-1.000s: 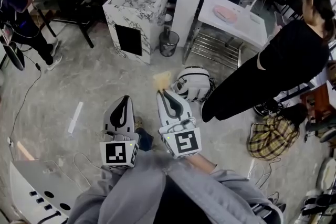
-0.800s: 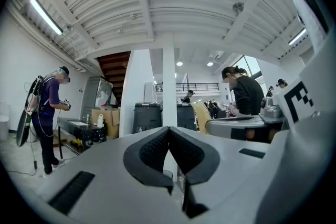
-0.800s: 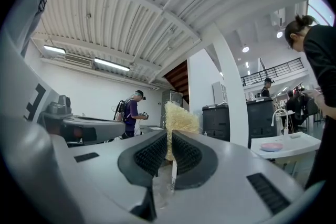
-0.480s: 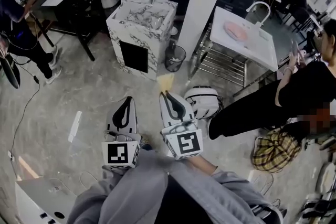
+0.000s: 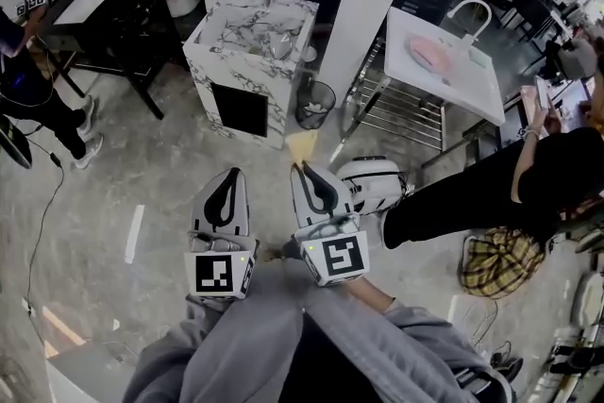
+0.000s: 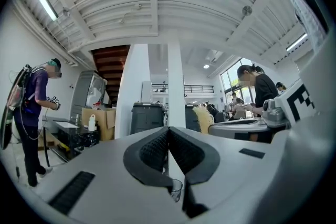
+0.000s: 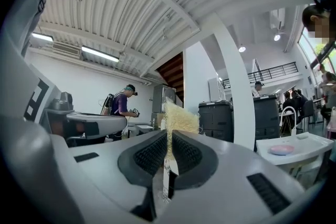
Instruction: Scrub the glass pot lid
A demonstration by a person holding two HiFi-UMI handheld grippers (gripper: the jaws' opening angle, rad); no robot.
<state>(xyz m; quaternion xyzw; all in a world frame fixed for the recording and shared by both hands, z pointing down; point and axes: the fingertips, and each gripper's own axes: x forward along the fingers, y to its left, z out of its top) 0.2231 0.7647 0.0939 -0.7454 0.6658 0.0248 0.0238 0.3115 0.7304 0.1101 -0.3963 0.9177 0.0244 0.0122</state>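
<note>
While my right gripper (image 5: 304, 168) pinched a scrubber (image 7: 180, 117) and my left gripper (image 5: 229, 175) sat closed, empty, I saw no lid, so scrubbing seemed unstarted

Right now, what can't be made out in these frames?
Glass pot lid: not identifiable anywhere; shiny items on the marble sink block are too small in the head view.
Yellow scrub pad: its lower part is hidden between the right gripper's shut jaws, right gripper view.
Clear shape under the left gripper's shut jaws: cut off by them, left gripper view.
Pink item on the white table: too small, head view.
</note>
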